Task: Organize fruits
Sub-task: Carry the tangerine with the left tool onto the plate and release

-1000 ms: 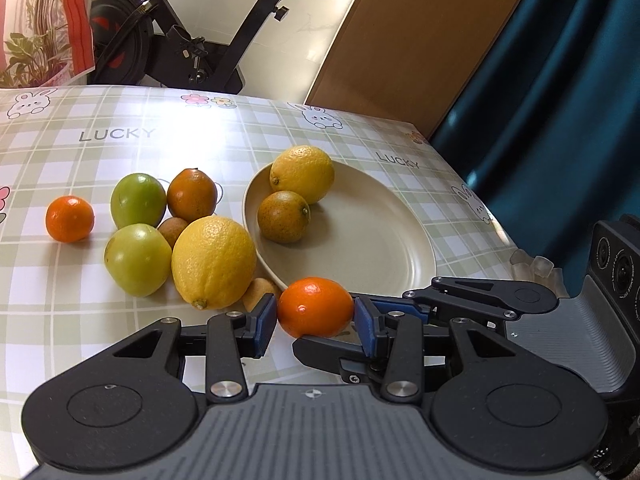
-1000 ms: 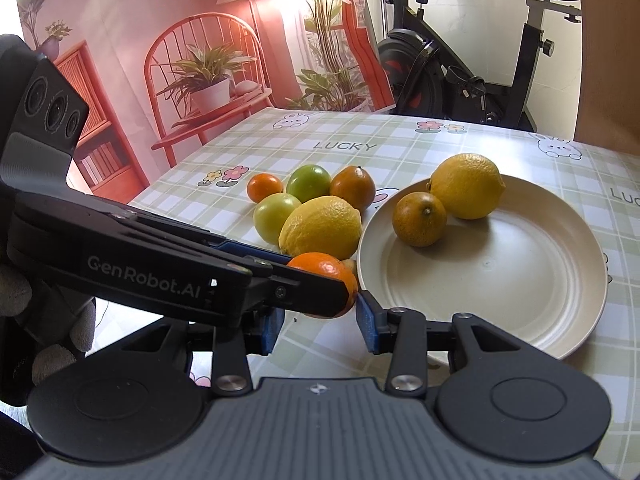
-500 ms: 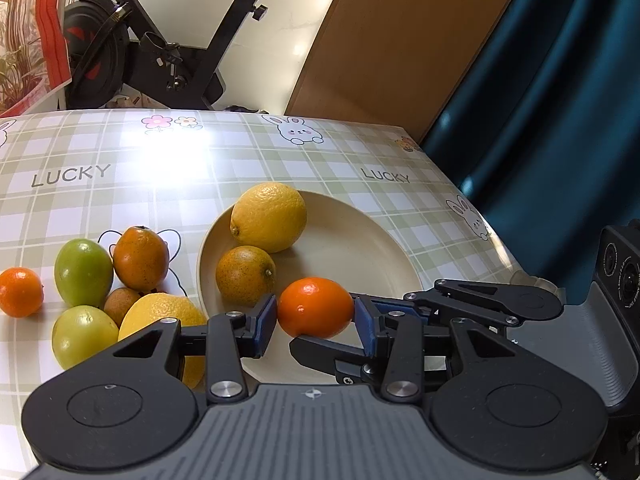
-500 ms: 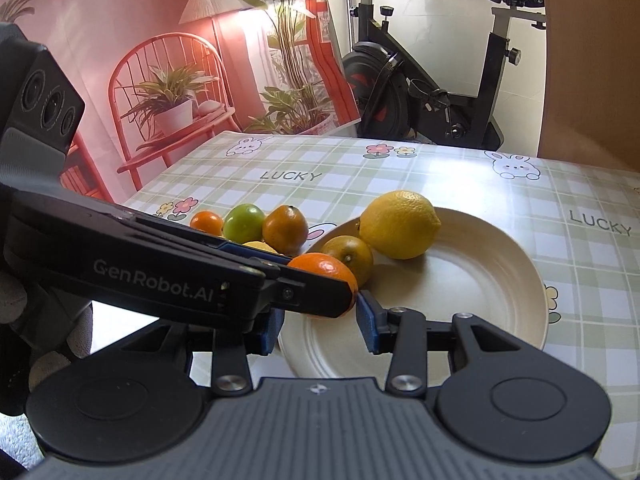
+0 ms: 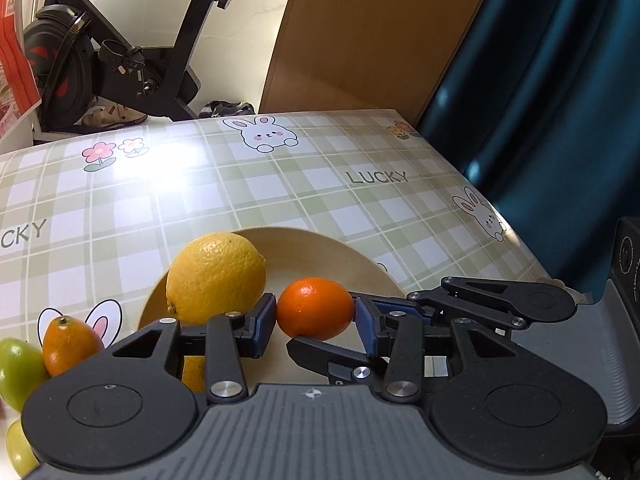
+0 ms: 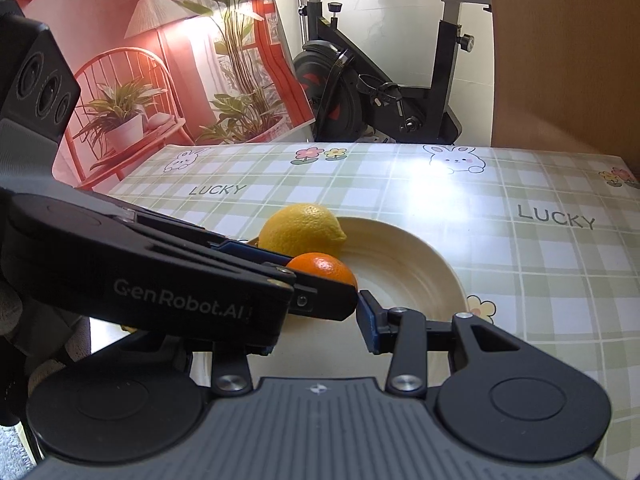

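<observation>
Both grippers pinch one small orange (image 5: 315, 309) together: left gripper (image 5: 316, 322) and right gripper (image 6: 308, 312) narrow around it, above the near rim of the plate (image 5: 320, 248), beside a lemon (image 5: 216, 272). Best lowered onto bare plate before release.

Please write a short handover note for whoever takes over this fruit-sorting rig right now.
Left tool: shut on the small orange, held over the plate, not set down.
Right tool: its fingers bracket the same orange; one pad is hidden, so I cannot tell whether it grips.
Done: a lemon lies on the plate.
Left: release the orange onto the plate, probably beside the lemon. An orange-brown fruit and two green fruits wait on the table, left of the plate. More may lie out of view.
</observation>
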The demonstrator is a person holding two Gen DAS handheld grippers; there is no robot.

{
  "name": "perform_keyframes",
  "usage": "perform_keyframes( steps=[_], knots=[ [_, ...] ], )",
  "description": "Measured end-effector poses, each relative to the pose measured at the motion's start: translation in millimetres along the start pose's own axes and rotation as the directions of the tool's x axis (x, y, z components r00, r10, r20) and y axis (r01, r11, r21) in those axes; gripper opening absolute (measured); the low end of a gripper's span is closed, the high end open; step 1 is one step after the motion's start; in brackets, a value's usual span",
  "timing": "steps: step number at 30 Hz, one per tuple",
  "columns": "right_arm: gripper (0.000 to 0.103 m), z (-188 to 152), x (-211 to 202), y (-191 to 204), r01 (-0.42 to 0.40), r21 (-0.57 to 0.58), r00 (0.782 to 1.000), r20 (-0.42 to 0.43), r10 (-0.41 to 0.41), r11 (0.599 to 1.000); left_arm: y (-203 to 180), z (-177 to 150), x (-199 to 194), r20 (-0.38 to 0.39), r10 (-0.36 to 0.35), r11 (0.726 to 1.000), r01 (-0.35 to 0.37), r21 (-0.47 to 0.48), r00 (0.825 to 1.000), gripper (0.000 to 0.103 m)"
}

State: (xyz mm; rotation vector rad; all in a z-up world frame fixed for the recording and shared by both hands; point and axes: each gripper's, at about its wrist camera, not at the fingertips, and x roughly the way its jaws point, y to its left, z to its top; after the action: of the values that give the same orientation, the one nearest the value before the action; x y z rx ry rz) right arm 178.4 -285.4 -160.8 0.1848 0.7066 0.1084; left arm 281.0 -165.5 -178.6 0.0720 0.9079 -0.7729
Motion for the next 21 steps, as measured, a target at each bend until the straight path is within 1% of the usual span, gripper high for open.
perform_keyframes(
  steps=[4,10,17,21],
  knots=[
    [0.042,4.0,4.2,-9.5,0.010,0.009,1.000,0.004,-0.010,1.000,-4.7,9.2,11.6,-0.007,0.015,1.000,-0.015,0.010,1.000,0.046],
    [0.042,9.0,11.7,-20.5,0.032,0.023,0.999,0.006,-0.033,0.999,-6.9,14.7,21.8,-0.004,0.031,0.999,-0.031,0.010,1.000,0.046],
    [0.042,9.8,16.3,-21.2,0.065,0.027,0.998,0.009,-0.065,0.998,-7.5,16.6,29.8,-0.001,0.040,0.999,-0.040,-0.003,0.999,0.046],
    [0.042,10.8,18.5,-20.8,0.075,0.023,0.997,0.012,-0.076,0.997,-8.8,17.7,29.9,0.003,0.054,0.999,-0.054,0.006,0.999,0.046]
  ],
)
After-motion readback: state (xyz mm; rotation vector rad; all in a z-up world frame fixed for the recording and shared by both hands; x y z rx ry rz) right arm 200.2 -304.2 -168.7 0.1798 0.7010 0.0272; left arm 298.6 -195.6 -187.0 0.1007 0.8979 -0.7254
